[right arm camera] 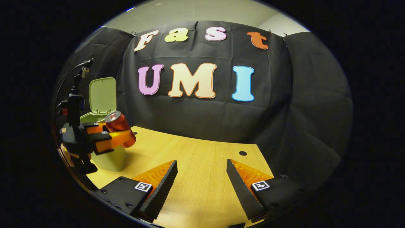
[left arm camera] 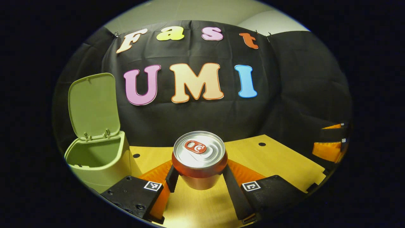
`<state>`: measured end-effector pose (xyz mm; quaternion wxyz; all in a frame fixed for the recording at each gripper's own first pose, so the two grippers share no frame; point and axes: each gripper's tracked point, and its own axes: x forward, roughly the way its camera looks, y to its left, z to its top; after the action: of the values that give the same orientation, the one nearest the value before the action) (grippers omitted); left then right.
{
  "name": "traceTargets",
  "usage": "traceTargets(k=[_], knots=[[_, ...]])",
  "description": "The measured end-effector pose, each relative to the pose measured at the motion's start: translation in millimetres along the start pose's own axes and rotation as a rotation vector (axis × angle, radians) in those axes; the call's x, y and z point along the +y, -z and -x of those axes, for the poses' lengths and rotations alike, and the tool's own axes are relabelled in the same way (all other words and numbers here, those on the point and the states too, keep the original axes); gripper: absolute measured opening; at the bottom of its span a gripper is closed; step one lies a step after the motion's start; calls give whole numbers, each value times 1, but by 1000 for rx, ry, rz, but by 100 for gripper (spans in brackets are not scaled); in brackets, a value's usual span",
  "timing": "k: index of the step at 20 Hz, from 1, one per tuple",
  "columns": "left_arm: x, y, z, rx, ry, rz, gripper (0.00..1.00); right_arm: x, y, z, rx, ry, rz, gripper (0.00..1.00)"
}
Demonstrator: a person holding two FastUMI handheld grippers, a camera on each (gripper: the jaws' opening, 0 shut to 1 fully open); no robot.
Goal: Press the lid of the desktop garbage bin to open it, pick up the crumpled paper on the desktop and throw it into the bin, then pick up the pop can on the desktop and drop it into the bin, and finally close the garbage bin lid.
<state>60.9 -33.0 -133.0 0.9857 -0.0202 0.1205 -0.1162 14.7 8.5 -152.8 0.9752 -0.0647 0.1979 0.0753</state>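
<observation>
The left hand-held gripper (left arm camera: 200,177) is clamping both fingers on a red aluminium pop can (left arm camera: 199,158) with a silver top, holding it above the light wooden surface (left arm camera: 278,164). In the left gripper view, a pale green plastic desktop bin (left arm camera: 98,158) is standing just left with its hinged lid (left arm camera: 93,106) propped upright. The right gripper view is showing the can (right arm camera: 119,128) tilted beside the bin (right arm camera: 109,156), while the right hand-held gripper (right arm camera: 202,177) is hovering with fingers apart, gripping nothing.
</observation>
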Motion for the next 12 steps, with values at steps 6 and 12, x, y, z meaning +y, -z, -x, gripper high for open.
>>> traceTargets(k=[6,12], knots=[[37,-46,3,-81,-76,2,75,4,7,-4,13,-23,-6,99],[90,-76,9,-135,-190,-8,75,5,9,-7,17,-35,-15,99]])
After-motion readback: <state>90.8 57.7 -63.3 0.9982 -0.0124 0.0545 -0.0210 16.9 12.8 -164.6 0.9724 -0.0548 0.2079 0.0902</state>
